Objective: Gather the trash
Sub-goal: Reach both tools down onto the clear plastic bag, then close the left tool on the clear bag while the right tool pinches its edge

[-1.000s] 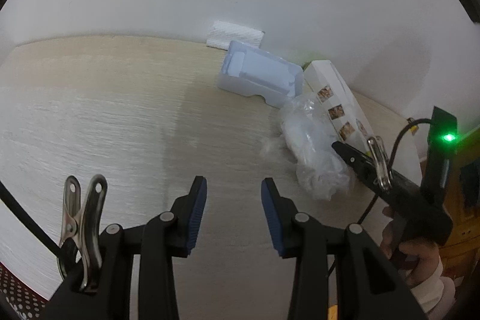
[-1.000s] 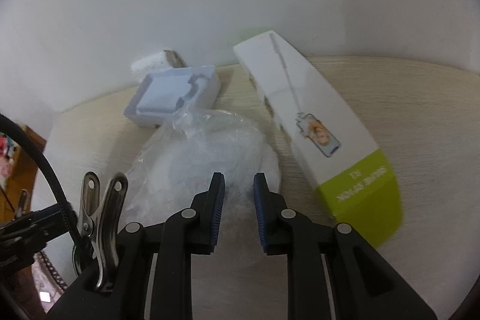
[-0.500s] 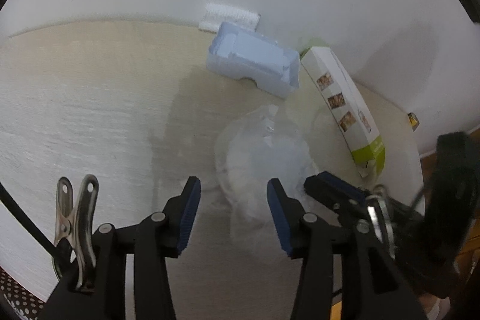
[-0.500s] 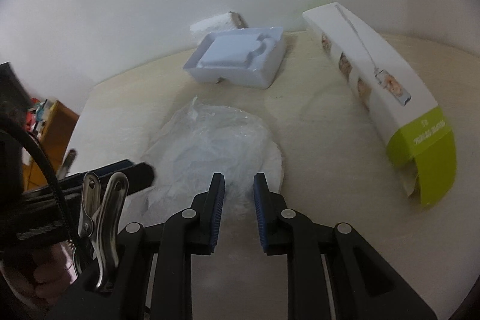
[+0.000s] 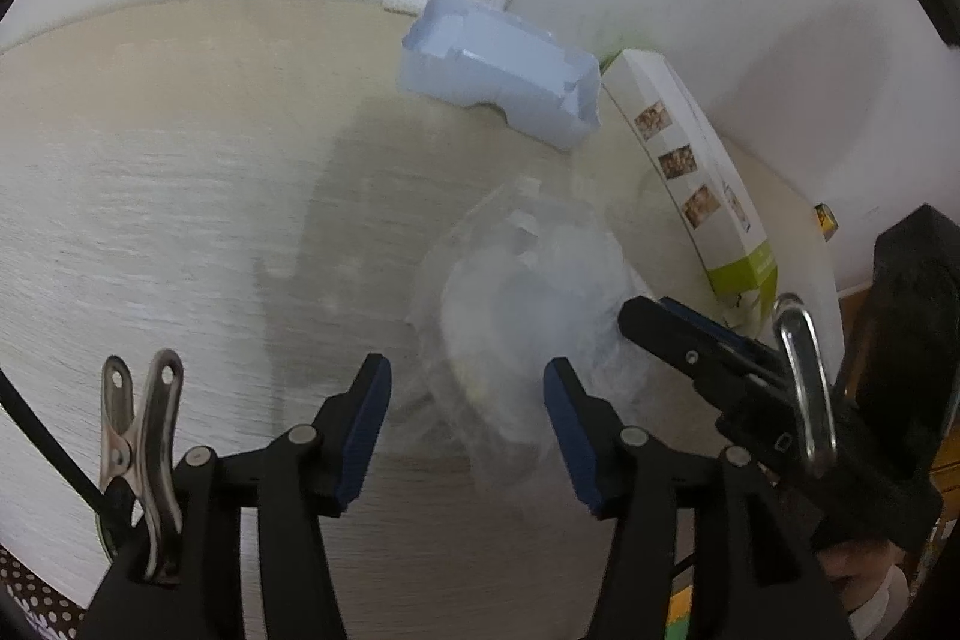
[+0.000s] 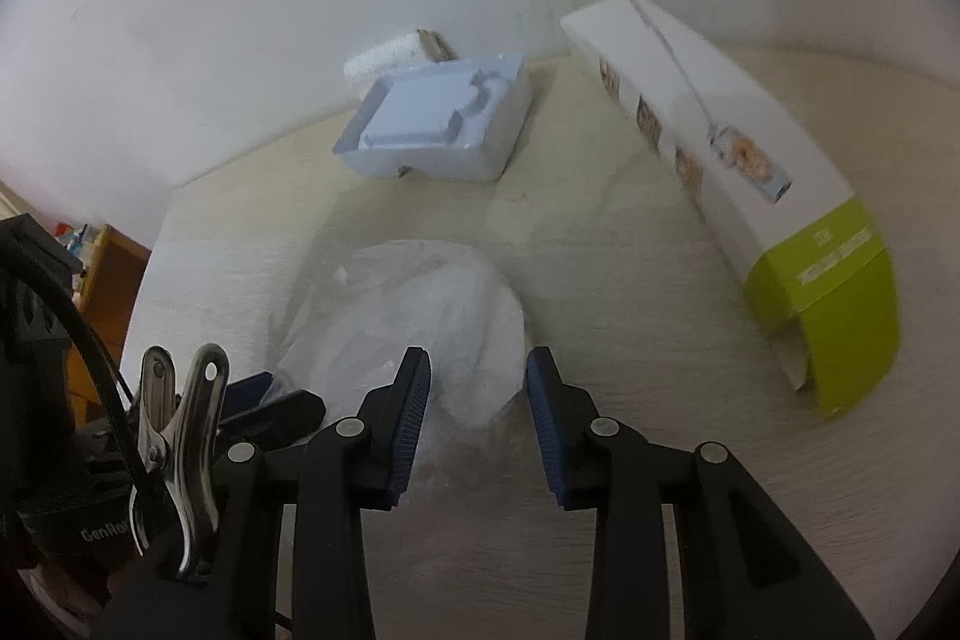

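A second ago the left gripper point(image 5: 467, 421) was over bare counter point(image 5: 180, 196) with the plastic bag point(image 5: 528, 292) off to one side; now it has come down so the bag sits right between its fingers. The right gripper point(image 6: 477, 415) had its fingers nearly closed, and now they are spreading apart around the near edge of the same bag. The left fingers are opening too. Neither pair is squeezing the bag yet, so nothing is held. I think both are getting ready to grab it, the first bit of trash. The bag is clear, crinkly and puffy, lying loose on the counter. Behind it are a pale blue tray point(image 6: 438, 130) and a long white and green box point(image 6: 738, 172).
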### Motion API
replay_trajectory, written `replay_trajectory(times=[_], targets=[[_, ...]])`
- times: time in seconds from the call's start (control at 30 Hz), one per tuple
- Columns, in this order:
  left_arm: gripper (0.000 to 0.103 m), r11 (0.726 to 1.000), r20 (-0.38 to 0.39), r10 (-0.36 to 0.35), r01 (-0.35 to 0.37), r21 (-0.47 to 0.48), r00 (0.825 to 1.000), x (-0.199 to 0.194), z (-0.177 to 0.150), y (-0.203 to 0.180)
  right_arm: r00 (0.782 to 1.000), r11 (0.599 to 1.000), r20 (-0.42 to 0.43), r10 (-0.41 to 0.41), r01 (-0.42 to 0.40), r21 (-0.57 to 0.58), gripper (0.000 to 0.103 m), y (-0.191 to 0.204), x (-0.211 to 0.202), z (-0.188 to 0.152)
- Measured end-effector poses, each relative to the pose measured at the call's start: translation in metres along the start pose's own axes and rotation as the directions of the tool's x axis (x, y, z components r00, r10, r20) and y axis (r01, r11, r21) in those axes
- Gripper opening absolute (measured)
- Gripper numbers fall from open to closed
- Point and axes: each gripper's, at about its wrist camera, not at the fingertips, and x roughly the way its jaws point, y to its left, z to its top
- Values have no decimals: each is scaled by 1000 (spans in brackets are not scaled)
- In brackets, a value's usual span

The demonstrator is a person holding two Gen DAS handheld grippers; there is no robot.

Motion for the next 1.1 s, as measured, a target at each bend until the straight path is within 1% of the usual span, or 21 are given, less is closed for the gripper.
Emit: replay_trajectory(times=[0.1,0.27,0.4,0.5,0.6,0.7,0.77,0.87,1.0,1.1], targets=[[58,1000,-9,-5,5,-15,1000,4,1,1,999,999,-15,33,-33,16,34,-3,7,0],[60,999,-13,-28,27,-26,1000,10,3,0,998,998,-22,62,-61,20,34,-2,13,0],[60,999,5,-42,42,-24,999,10,5,-1,993,991,-30,114,-112,68,34,-7,21,0],[55,997,7,-70,70,-20,998,11,5,-1,990,987,-27,137,-134,88,34,-10,19,-4],[53,998,9,-67,68,-14,998,11,4,-2,989,985,-26,145,-142,95,34,-10,19,-6],[48,998,6,-63,64,-19,998,11,6,-2,988,984,-28,155,-151,99,33,-8,20,-7],[44,998,7,-60,60,-23,998,7,4,0,989,986,-25,149,-146,75,31,-3,20,-8],[40,998,16,-50,50,-23,999,1,2,3,989,989,-21,143,-142,44,29,6,19,-6],[39,999,27,-37,37,2,999,-9,-4,1,988,988,-12,151,-151,33,28,17,17,-8],[38,1000,45,-29,29,3,999,-19,-8,3,987,987,-9,160,-160,28,27,21,16,-8]])
